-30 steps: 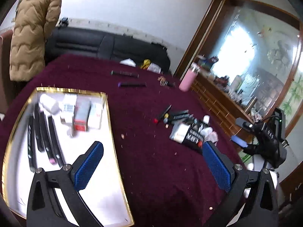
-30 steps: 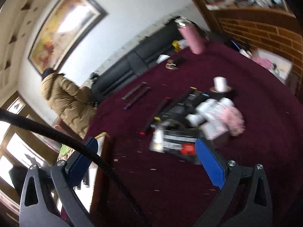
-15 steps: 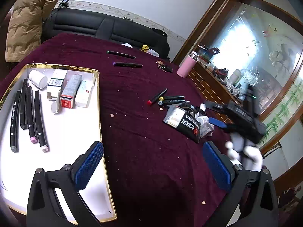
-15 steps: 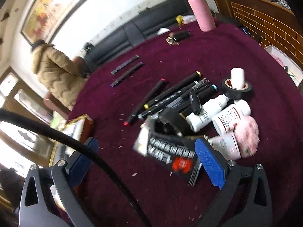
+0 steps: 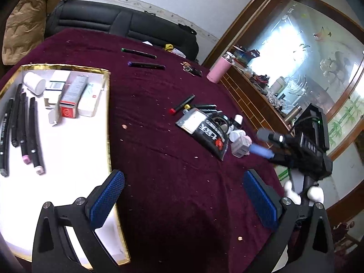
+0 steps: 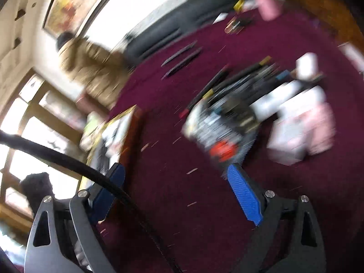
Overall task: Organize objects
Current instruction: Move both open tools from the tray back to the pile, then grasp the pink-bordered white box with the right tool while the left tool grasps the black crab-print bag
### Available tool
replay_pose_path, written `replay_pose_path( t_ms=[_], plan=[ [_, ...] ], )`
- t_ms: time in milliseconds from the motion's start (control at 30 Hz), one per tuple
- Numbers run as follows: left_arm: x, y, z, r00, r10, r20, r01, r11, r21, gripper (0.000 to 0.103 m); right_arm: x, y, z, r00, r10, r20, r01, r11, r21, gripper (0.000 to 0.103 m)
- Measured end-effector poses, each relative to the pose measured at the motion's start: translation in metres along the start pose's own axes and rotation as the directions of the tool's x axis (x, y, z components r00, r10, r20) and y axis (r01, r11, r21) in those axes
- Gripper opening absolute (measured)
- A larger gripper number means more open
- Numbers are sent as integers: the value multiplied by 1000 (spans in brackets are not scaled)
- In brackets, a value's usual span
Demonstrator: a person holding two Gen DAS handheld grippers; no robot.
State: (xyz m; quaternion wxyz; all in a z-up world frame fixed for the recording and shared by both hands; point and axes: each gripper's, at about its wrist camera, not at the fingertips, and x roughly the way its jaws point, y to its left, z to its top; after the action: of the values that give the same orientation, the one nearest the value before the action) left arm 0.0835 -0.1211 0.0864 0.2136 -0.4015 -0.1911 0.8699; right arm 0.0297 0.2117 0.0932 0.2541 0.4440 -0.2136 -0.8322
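Since the earlier frame the right gripper [image 5: 268,145] has swung in from the far right toward the clutter pile [image 5: 211,129]; its jaws are closing, nothing between them yet. Left gripper [image 5: 184,200] hangs wide and empty over the maroon cloth [image 5: 159,159]. Part done: the tray [image 5: 108,122] at left holds markers [image 5: 25,132], boxes [image 5: 72,95] and a white bottle [image 5: 34,83]. Left over: the pile right of centre, two pens [image 5: 145,61] far off. The right view is blurred; the target is probably the black packet [image 6: 223,134].

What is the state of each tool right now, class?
Left tool: open, holding nothing.
Right tool: open but closing, nothing between its jaws.
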Motion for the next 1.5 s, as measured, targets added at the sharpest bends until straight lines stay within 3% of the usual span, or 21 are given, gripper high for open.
replay_pose_path(
  t_ms=[100,167,300,400,500,667,767,800,833,900,1033,1200,1300,1500],
  plan=[
    [3,-2,-1,1000,-8,-5,8,1000,-7,102,-27,-32,17,992,-89,90,81,993,87,93],
    [3,-2,-3,1000,-12,-6,12,1000,-12,102,-38,-54,29,971,-200,132,183,974,132,93],
    [4,-2,-5,1000,-10,-13,9,1000,-19,102,-35,-85,40,929,-353,109,327,923,201,93],
    [5,0,-6,1000,-4,-16,4,1000,-25,102,-24,-93,35,907,-415,73,396,898,190,89],
    [8,1,-7,1000,-3,-28,2,999,-38,102,-18,-83,28,898,-437,57,427,894,135,68],
    [13,1,-8,999,-8,-42,7,999,-43,102,-13,-47,6,905,-410,111,409,912,39,68],
    [16,-2,-6,999,-4,-51,2,999,-39,102,3,-35,-1,901,-423,98,425,905,3,68],
    [17,-4,-4,998,-4,-55,2,999,-36,102,10,-34,1,891,-444,91,446,895,-2,64],
    [19,-7,-2,998,-3,-59,1,1000,-30,102,16,-34,3,885,-458,86,460,888,1,53],
    [22,-15,3,998,22,-62,-22,1000,-6,102,28,-44,8,897,-438,59,437,899,33,40],
    [33,-33,18,997,50,-58,-48,998,33,102,24,-53,5,916,-396,66,390,916,91,37],
    [75,-59,41,990,124,-61,-120,990,72,101,3,-67,-20,957,-278,81,263,952,153,35],
    [115,-62,53,987,135,-91,-133,991,25,101,1,-80,-32,973,-215,80,197,962,189,35],
    [188,-46,59,970,127,-207,-165,970,-179,101,1,-90,-34,985,-139,102,115,971,211,35]
  ],
)
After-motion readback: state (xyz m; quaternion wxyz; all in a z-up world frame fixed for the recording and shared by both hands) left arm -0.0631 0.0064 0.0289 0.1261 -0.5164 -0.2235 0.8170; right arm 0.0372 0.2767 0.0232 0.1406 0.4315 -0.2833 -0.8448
